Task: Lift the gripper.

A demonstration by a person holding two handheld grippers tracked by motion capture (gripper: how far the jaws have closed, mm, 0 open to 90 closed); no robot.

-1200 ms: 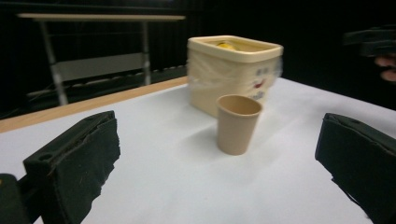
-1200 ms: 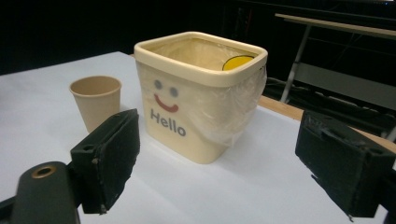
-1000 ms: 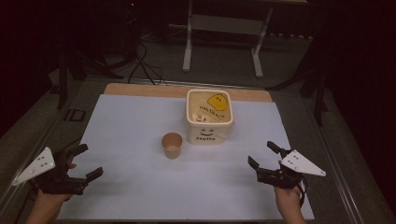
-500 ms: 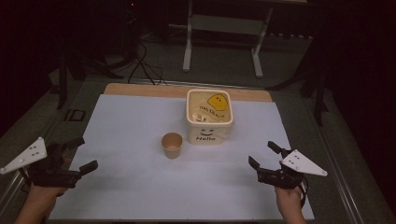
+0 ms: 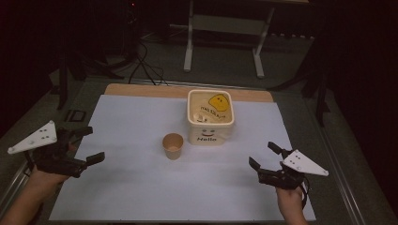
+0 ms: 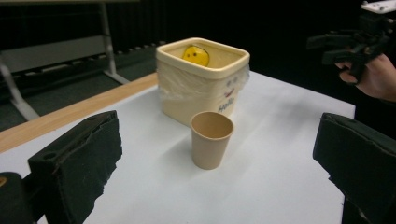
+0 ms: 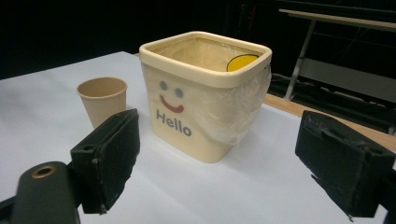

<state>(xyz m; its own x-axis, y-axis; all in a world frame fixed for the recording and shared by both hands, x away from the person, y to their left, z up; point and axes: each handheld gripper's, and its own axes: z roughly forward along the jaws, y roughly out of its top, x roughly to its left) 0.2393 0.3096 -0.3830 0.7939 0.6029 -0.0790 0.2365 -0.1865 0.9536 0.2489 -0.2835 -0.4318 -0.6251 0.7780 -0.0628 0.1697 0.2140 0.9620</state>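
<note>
— Where is the paper cup (image 5: pixel 172 146)?

— Just below and left of the frame's centre in the high view, standing upright on the white sheet (image 5: pixel 141 187) that covers the desk (image 5: pixel 141 89). It is just beside the cream bin (image 5: pixel 210 117), to that bin's lower left, and apart from it.

— And the bin itself?

— Upright, a little above centre, lined with clear plastic, with a smiley face and "Hello" on the side toward the bottom of the frame. Something yellow lies inside.

— The left claw (image 5: pixel 89 145)?

— At the left edge of the high view, spread wide and holding nothing. In the left gripper view the cup (image 6: pixel 211 139) sits between its two jaws, farther off, untouched.

— The right claw (image 5: pixel 266 157)?

— In the lower right of the high view, also spread and empty, well apart from the cup and the bin. In the right gripper view the bin (image 7: pixel 205 93) stands centred between its jaws, with the cup (image 7: pixel 102 100) at the left behind the left jaw.
</note>
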